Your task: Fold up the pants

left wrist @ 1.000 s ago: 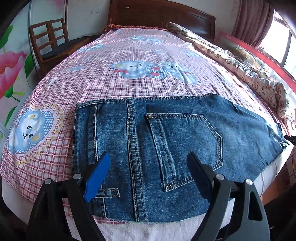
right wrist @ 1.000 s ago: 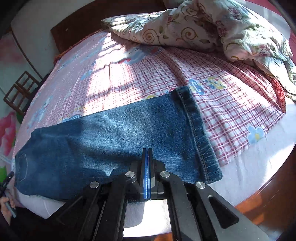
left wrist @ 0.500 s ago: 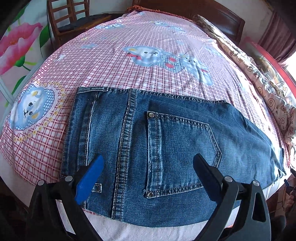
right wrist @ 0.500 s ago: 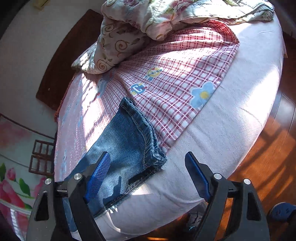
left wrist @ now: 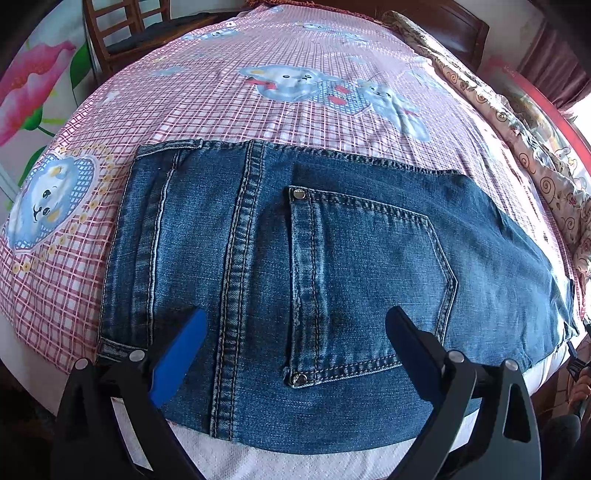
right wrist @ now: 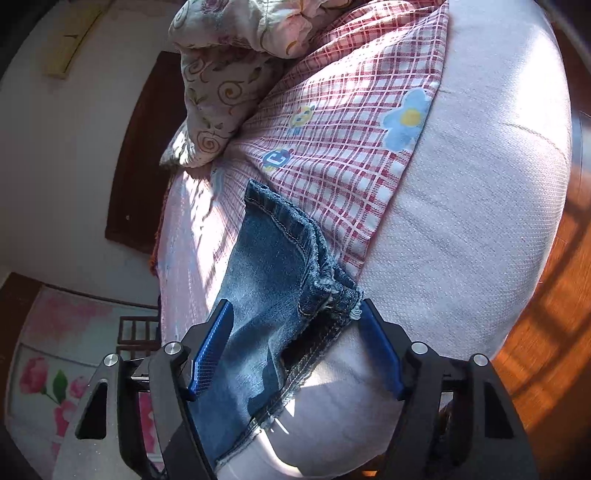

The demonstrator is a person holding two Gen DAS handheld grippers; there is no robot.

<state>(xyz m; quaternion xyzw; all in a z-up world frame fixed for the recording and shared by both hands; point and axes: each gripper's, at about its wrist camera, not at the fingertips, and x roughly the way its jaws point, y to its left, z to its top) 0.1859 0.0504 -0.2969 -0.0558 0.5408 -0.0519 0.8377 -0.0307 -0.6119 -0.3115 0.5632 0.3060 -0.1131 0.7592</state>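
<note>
Blue jeans (left wrist: 332, 258) lie flat across the near side of the bed, back pocket (left wrist: 369, 288) up and waistband toward the left. My left gripper (left wrist: 297, 314) hangs open just above the seat of the jeans, one finger on each side of the pocket, nothing gripped. In the right wrist view the leg hem (right wrist: 295, 236) droops over the mattress edge. My right gripper (right wrist: 295, 306) straddles that hem; its jaws are closing with the denim (right wrist: 266, 266) between them, and the pads do not visibly press on it.
A pink checked sheet (left wrist: 258, 92) covers the bed. A bunched floral quilt (left wrist: 535, 147) (right wrist: 229, 74) lies along the far right side. A wooden chair (left wrist: 122, 26) stands beyond the bed. Bare mattress side (right wrist: 461, 221) drops to a wood floor (right wrist: 554, 295).
My right gripper went from shut to open, rolled, and came down over the leg hem at the mattress edge, then narrowed. The left gripper tipped down and widened a little over the jeans.
</note>
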